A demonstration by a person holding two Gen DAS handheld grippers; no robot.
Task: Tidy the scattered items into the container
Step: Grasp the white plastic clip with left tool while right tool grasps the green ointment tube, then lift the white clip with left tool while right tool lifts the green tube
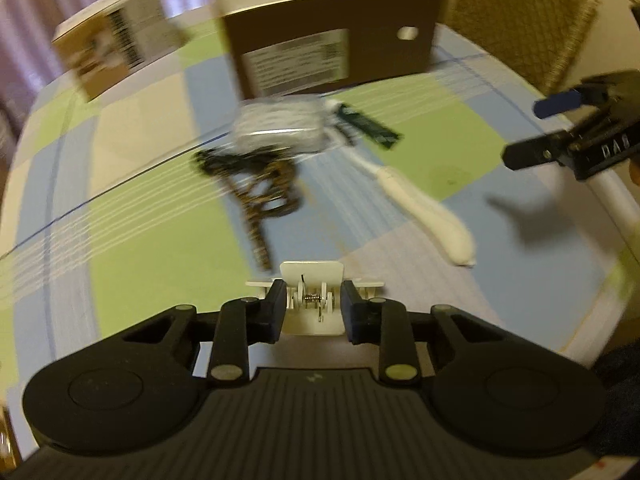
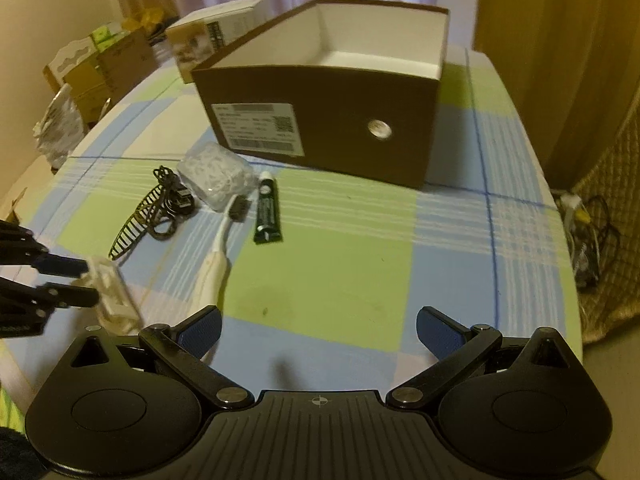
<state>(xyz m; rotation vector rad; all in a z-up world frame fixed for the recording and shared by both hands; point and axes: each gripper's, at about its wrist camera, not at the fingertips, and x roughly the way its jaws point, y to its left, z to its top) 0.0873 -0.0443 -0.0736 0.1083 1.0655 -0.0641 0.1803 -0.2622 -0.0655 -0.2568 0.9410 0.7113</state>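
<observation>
My left wrist view sits low and close over the checked tablecloth (image 1: 140, 240), my right looks from higher, both facing the brown box (image 1: 332, 44) at frame top.

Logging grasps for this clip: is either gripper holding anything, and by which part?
The left gripper holds a white clip by its spring hinge end. The right gripper is open and empty.

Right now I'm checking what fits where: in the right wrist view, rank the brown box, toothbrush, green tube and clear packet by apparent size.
1. brown box, clearly largest
2. toothbrush, longest of the rest
3. green tube and clear packet look alike overall; tube longer, packet bulkier, so I won't rank them.
</observation>
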